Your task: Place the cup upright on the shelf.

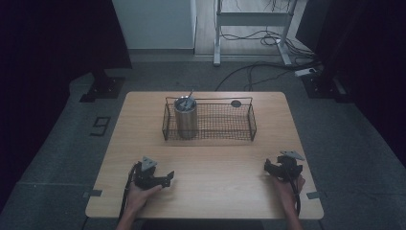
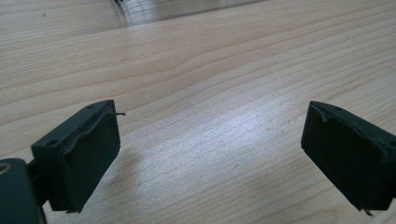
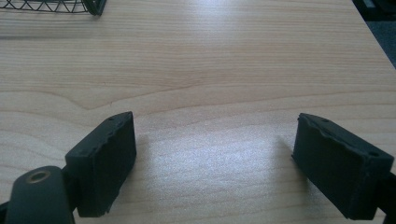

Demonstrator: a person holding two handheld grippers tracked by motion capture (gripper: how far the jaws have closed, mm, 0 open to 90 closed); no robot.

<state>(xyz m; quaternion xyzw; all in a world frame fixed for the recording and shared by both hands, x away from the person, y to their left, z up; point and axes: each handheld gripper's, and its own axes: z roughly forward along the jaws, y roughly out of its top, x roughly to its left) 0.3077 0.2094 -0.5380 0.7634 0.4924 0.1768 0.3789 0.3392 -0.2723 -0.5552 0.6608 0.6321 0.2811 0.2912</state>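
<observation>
Step in hand: both tongs rest low on the near part of the counter (image 1: 206, 158), empty, well apart from the wire basket (image 1: 209, 120); this reads as a pause at one end of the work, with nothing being carried.
Left tongs (image 1: 165, 178): at about 7 o'clock of the counter, jaws spread wide with only bare wood between them in the left gripper view (image 2: 210, 154); holding nothing.
Right tongs (image 1: 269, 167): at about 5 o'clock, jaws likewise parted over bare wood in the right gripper view (image 3: 212, 163); holding nothing.
Task's thing: a metal tumbler (image 1: 185, 117) stands upright inside the basket, at its left end, toward 12 o'clock from the hands; something thin, perhaps utensils, sticks out of its top, too small to name.
Basket detail: a small dark round object (image 1: 235, 103) sits by the far rim, right of the middle.
Next move, as a judgement: a reach forward toward 12 o'clock, over the basket wall, keeping the jaws wide for the tumbler's girth.
Surface: pale wood grain, smooth, with a soft sheen.
Room: dim; grey carpet, dark curtains at both sides, cables and a desk frame (image 1: 251, 19) at 12 o'clock.
</observation>
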